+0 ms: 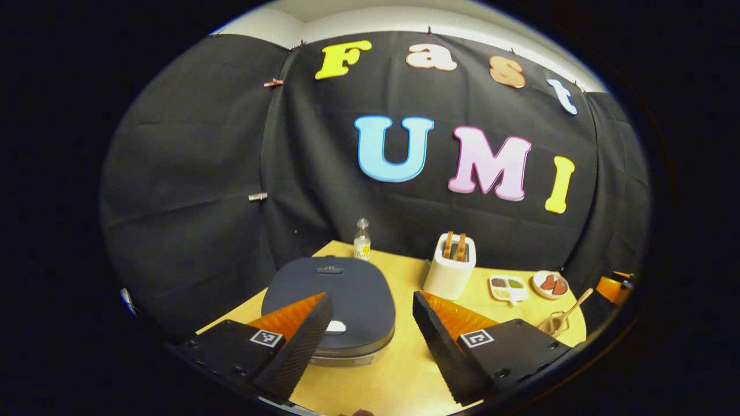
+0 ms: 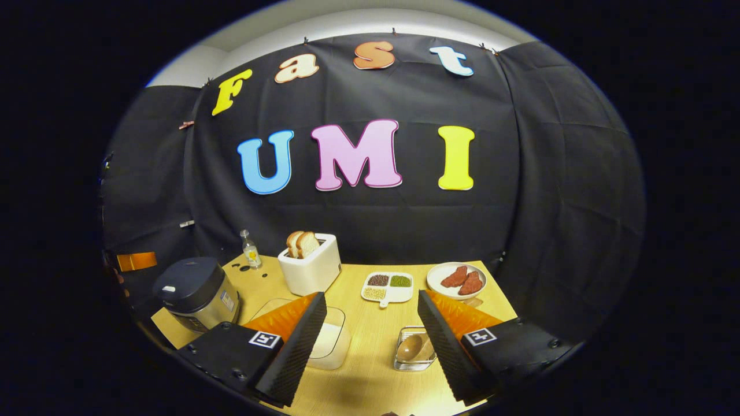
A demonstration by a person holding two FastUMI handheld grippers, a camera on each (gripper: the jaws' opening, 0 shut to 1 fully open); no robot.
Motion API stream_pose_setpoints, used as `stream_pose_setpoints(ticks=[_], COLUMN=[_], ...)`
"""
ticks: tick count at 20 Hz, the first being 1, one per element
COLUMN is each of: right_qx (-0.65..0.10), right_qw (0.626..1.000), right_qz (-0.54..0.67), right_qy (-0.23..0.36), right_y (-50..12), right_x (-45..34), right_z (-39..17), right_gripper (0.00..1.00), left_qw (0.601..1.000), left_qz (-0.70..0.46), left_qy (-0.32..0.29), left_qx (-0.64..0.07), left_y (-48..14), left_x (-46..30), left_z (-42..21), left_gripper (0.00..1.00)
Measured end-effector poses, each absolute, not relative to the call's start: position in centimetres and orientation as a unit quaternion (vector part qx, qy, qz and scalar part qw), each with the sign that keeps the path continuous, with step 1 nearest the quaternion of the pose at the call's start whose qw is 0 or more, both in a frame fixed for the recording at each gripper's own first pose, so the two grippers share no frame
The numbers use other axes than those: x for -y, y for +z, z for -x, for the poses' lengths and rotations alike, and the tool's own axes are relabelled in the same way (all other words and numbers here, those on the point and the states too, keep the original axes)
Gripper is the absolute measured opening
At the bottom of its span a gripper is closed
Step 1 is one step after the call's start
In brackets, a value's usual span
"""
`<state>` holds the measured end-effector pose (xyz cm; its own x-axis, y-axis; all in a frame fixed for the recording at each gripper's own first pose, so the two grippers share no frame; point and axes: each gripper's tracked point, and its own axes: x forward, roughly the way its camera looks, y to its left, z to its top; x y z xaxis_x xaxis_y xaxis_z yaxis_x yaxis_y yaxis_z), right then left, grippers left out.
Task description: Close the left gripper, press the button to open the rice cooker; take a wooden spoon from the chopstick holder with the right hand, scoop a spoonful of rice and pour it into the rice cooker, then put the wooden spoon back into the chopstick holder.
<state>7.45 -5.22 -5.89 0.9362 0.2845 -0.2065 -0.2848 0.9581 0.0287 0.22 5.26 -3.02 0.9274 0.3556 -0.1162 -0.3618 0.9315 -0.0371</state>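
While the rice cooker (image 1: 335, 306) sits lidded at the table's (image 1: 399, 370) left edge, both grippers (image 1: 370, 341) (image 2: 370, 341) hover, fingers spread.

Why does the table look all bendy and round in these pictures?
Left gripper view: the fisheye lens curves the table edge and bulges the rice cooker. Right gripper view: the same bending, the toaster leans, and everything stays sharp under even light.
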Motion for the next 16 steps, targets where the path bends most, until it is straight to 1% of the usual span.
stream_pose_setpoints(ticks=[3, 6, 9, 12, 16], right_qx=[-0.091, -0.063, -0.041, -0.036, -0.028], right_qw=[0.986, 0.992, 0.997, 0.999, 0.999], right_qz=[-0.001, -0.012, -0.009, -0.003, 0.001], right_qy=[0.141, 0.113, 0.068, 0.038, 0.025], right_y=[-3.5, -1.3, 0.2, 0.4, -0.1], right_x=[6.7, 8.7, 10.3, 10.6, 9.6], right_z=[-7.0, -5.5, -1.6, 3.4, 9.0], right_gripper=[0.99, 0.98, 0.98, 0.98, 0.98], left_qw=[0.987, 0.993, 0.995, 0.998, 0.999], left_qz=[0.036, 0.02, -0.013, -0.002, 0.0], left_qy=[0.156, 0.119, 0.097, 0.066, 0.039], left_qx=[-0.023, -0.004, -0.005, -0.013, -0.018], left_y=[0.4, 2.7, 2.8, 1.8, 0.4], left_x=[-1.3, 1.0, 1.5, 2.0, 0.9], left_z=[0.4, 1.9, 4.3, 7.3, 11.0], left_gripper=[0.95, 0.95, 0.95, 0.95, 0.96])
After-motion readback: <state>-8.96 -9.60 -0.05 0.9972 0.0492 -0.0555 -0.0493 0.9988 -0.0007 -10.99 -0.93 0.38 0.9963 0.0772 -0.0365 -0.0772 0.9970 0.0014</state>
